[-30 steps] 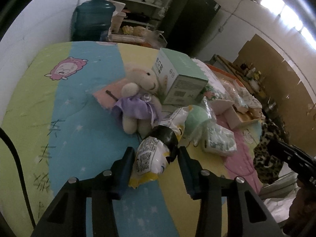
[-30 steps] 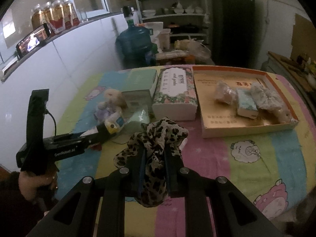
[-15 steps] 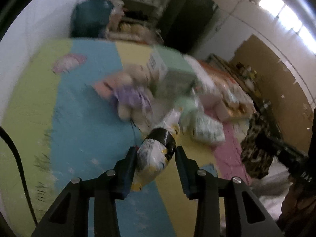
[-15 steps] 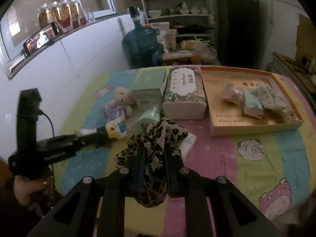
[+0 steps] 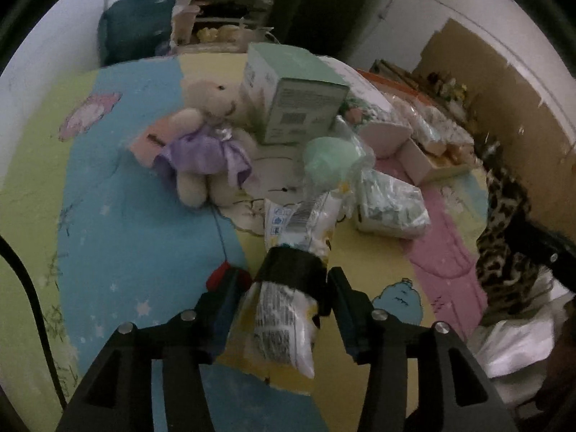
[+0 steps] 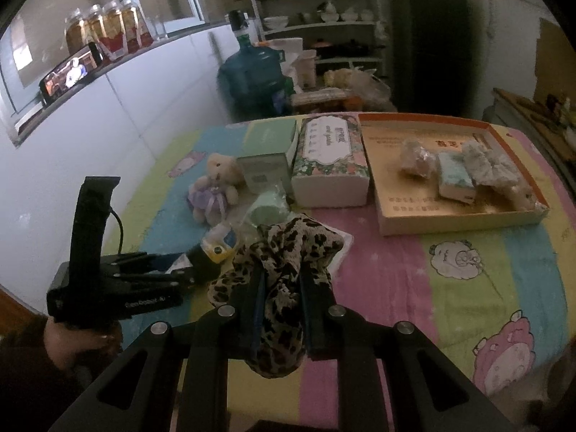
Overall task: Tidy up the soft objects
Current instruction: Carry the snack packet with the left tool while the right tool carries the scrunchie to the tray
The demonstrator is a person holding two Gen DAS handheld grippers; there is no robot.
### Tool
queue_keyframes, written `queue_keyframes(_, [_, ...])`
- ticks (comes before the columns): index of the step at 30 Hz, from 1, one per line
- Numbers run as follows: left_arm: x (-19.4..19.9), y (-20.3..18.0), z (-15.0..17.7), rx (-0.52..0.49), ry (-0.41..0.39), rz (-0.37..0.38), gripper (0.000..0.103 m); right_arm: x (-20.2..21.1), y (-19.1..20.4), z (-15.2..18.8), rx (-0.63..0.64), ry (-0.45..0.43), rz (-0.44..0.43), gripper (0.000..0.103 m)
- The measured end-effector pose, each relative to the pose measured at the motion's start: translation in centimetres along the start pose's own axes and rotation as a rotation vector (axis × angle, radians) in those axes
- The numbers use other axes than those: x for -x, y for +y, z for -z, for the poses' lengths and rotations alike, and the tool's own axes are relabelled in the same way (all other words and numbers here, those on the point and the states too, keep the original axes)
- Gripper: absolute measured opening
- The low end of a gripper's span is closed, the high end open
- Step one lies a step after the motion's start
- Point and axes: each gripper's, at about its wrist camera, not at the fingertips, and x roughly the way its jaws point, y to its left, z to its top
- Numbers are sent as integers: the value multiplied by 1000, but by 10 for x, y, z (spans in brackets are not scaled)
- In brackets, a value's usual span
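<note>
Left gripper: jaws have just been opening. Yellow-white packet with a black band sits between them, gaps visible on both sides, so pads look clear of it; no firm grip. Packet's far end points toward the clutter at table centre. Judgement: it's being let go here, or re-gripped; can't tell which.

Right gripper: pinched tight on a leopard-print cloth, bunched above the fingers and hanging below them. Held off the sheet, prob. waiting its turn while the left side works.

Other items:
- Bear in purple dress, lying on the blue stripe, against the green box.
- Green soft item in clear wrap, just beside a wrapped tissue pack.
- Floral tissue box between green box and tray.
- Tray at far right holds three or so soft pieces, so it reads as the collection spot.

Status: partly done. Bear, wrapped items, packet and cloth not yet in tray.

Risk: packet is limp, may slump or slide out of slack jaws.
</note>
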Motion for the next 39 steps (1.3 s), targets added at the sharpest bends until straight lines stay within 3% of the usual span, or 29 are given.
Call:
queue_keyframes(5, [-1, -3, -3, 0, -14, 21, 42, 1, -1, -2, -3, -4, 6, 18])
queue_keyframes(11, [8, -13, 2, -21, -48, 1, 41, 7, -6, -5, -10, -19, 17, 18])
queue_keyframes(19, [57, -25, -5, 34, -171, 1, 41, 21, -14, -11, -38, -53, 9, 18])
queue_keyframes(26, [98, -53, -25, 20, -290, -9, 41, 35, -24, -18, -49, -82, 11, 18])
queue_keyframes(39, [101, -122, -65, -37, -332, 51, 41, 67, -70, -37, -84, -154, 57, 18])
